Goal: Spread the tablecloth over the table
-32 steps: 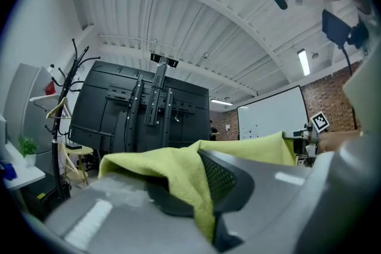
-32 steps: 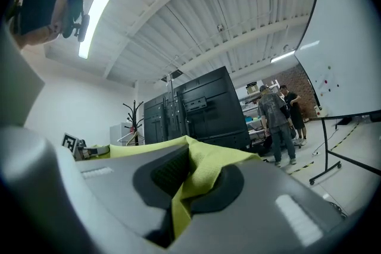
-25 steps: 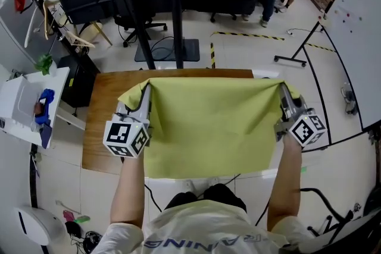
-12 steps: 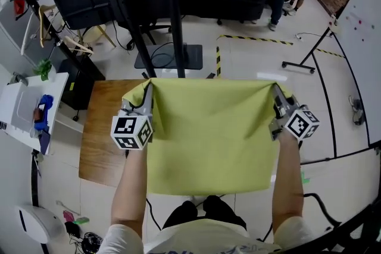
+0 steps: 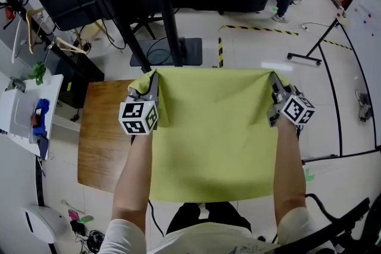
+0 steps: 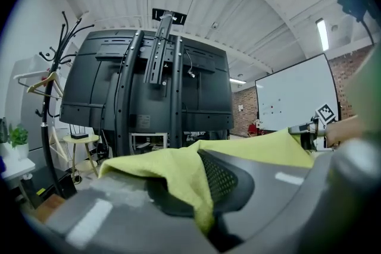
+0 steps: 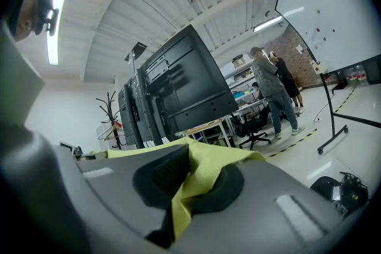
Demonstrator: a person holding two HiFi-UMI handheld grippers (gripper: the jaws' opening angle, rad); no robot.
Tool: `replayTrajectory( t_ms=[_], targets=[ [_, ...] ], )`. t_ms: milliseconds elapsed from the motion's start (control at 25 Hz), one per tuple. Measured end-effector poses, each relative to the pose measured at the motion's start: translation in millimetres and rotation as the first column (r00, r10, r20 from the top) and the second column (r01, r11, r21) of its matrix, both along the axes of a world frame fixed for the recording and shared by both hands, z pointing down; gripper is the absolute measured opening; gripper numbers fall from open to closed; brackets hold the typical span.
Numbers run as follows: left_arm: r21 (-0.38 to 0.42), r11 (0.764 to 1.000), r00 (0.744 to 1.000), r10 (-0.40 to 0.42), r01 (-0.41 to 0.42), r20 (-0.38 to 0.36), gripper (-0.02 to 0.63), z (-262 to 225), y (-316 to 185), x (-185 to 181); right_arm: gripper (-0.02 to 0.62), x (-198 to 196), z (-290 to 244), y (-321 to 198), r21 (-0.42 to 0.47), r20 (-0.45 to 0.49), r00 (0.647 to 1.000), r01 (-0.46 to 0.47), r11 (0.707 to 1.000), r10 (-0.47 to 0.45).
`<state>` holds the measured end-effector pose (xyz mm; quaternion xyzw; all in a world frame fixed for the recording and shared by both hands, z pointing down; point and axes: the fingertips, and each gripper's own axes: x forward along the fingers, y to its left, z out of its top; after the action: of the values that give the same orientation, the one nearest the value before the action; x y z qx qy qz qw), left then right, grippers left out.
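Left tongs point(image 5: 152, 81) and right tongs point(image 5: 275, 84) each pinch a far corner of the tablecloth point(image 5: 214, 134). Its taut edge between them hangs above the far edge of the tabletop point(image 5: 101, 134).

Your shirt point(image 5: 202, 245): pale, short sleeves point(image 5: 127, 236), grey print across the chest. Trousers point(image 5: 181, 220) dark. Left gripper point(image 5: 153, 81) and right gripper point(image 5: 274, 84): grey shells, black ribbed pads point(image 6: 223, 178), a black-and-white marker cube point(image 5: 138, 118) on each.

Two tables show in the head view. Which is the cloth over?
The brown wooden table in front of the person; the cloth hides its right part. The white table at far left lies clear of it.
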<state>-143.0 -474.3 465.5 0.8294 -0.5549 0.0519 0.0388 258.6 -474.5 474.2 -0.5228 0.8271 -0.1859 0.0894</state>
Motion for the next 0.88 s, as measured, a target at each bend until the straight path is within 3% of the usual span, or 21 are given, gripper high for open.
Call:
replayTrajectory(
  t_ms=[560, 880],
  targets=[
    [-0.079, 0.997, 1.0, -0.005, 0.004, -0.005, 0.012, 67.7, -91.8, 13.2, 0.012, 13.1, 58.3, -84.2, -0.001, -0.049, 0.999, 0.018, 1.0, -0.018],
    [-0.1, 0.995, 0.999, -0.023, 0.02, -0.023, 0.012, 110.8, -129.6, 19.1, 0.012, 18.4, 88.6, -114.5, 0.034, -0.143, 0.989, 0.052, 0.998, -0.047]
  ],
)
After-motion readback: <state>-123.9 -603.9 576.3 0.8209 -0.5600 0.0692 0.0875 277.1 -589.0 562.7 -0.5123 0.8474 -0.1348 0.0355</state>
